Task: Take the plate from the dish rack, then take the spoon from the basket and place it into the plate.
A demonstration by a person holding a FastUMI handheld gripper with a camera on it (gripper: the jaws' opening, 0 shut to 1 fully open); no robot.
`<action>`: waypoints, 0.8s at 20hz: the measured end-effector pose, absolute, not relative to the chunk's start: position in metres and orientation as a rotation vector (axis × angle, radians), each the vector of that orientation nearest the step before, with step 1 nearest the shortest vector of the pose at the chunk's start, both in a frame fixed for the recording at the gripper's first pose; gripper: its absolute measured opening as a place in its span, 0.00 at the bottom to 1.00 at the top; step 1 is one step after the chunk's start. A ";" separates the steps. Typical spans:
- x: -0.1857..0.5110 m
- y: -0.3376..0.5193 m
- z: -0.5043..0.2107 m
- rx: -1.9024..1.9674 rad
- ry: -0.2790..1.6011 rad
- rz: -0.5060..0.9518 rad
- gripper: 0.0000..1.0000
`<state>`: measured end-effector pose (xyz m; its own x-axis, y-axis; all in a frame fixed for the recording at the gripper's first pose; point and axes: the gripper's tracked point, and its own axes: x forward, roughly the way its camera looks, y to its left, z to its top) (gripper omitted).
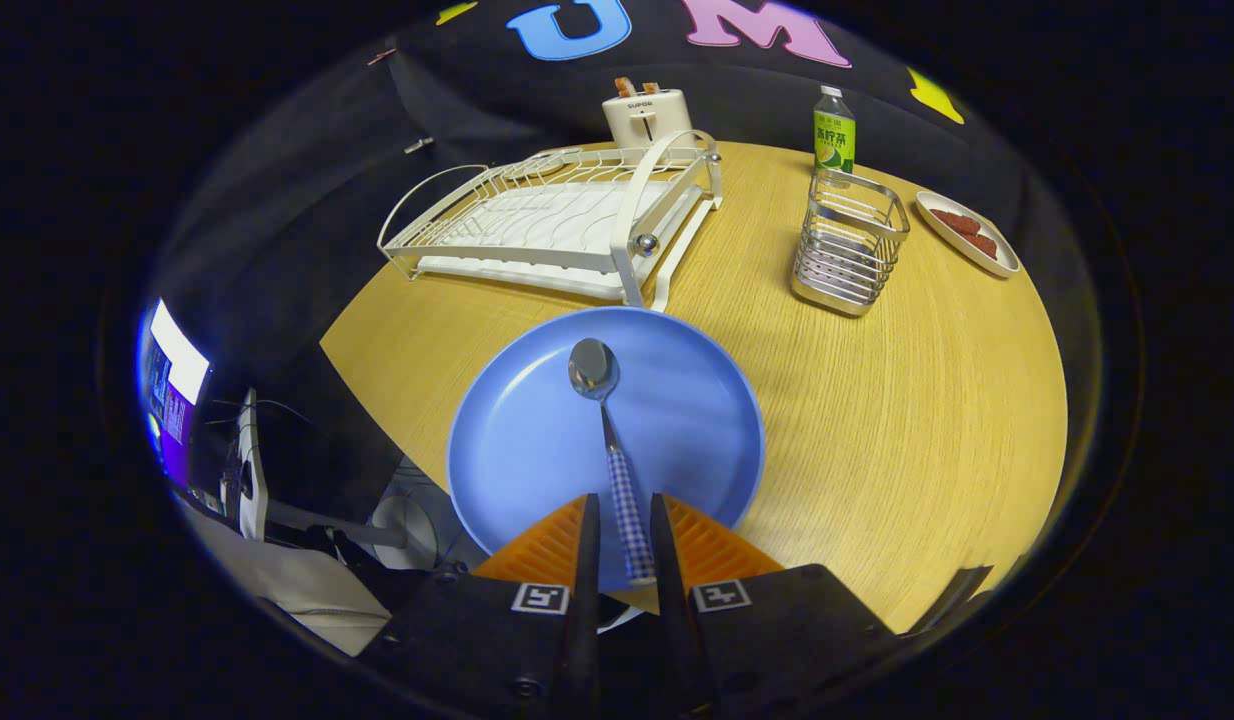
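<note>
Blue round plate (537, 440) sits on the wooden tabletop (897, 420), clear of the white wire dish rack (557, 215); the tongs (624, 545) pinch the checked-handled metal spoon (607, 440), bowl over the plate's middle, ready for release, silver basket (849, 242) beyond.

Gripper (625, 530) fingers flank the spoon (607, 440) handle; contact with the handle can't be confirmed. The near rim of the plate (517, 440) is hidden behind the fingers. Beyond the plate, the toaster (647, 115) base is hidden by the dish rack (557, 215), and the bottle (834, 135) bottom by the basket (849, 240). Food on the small dish (967, 235) beside the basket is too small to identify.
</note>
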<state>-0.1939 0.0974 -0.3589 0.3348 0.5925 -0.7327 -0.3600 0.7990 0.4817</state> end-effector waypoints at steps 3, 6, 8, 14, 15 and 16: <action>-0.193 0.097 -0.358 0.256 1.056 0.627 0.53; -0.193 0.096 -0.358 0.256 1.050 0.628 0.75; -0.192 0.094 -0.356 0.256 1.043 0.621 0.88; -0.165 0.080 -0.329 0.250 0.966 0.581 0.99; -0.155 0.074 -0.319 0.244 0.938 0.567 0.99; -0.142 0.068 -0.307 0.237 0.904 0.549 1.00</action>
<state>-0.1423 0.0683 -0.3073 0.4933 0.5450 -0.6779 -0.3506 0.8378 0.4184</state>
